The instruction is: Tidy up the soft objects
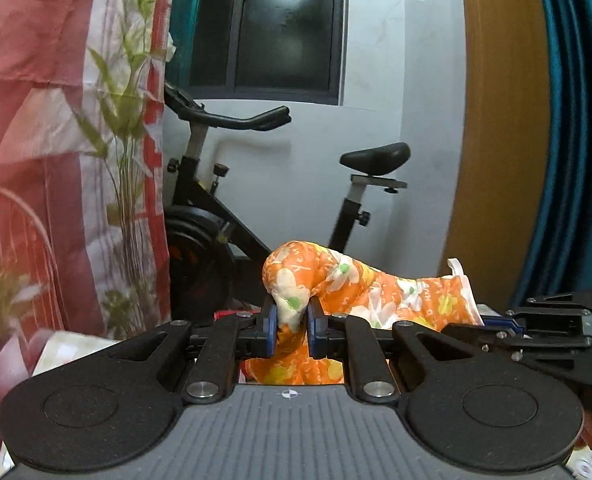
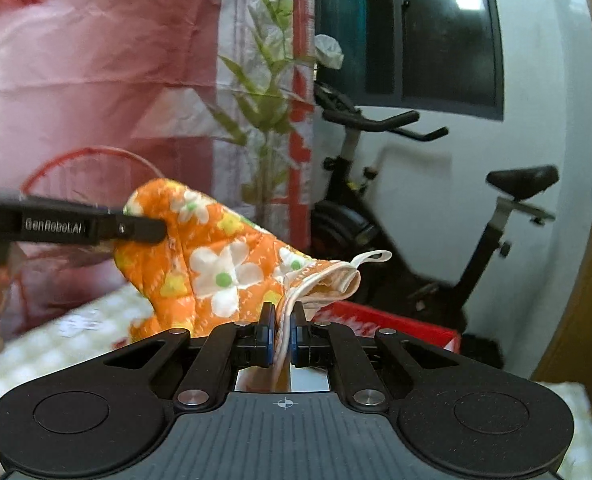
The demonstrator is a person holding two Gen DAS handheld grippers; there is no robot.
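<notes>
An orange quilted oven mitt with white flowers (image 1: 360, 284) hangs lifted at the centre of both views. The left gripper (image 1: 291, 320) is clamped on its rounded tip, and the right gripper (image 2: 283, 330) pinches its white-trimmed cuff. Behind stand a black exercise bike (image 1: 231, 200), white wall (image 1: 376, 80), dark window (image 1: 287, 28) and pink leaf-printed curtain (image 1: 55, 120); a pale patterned surface (image 2: 75, 332) lies lower left.

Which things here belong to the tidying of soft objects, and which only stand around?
Belong to the job:
- orange floral oven mitt, held up at both ends
- left tool, shut on the mitt's padded end
- right tool, shut on its white-trimmed cuff

Just standing about:
- exercise bike
- red box
- pink printed curtain
- dark window
</notes>
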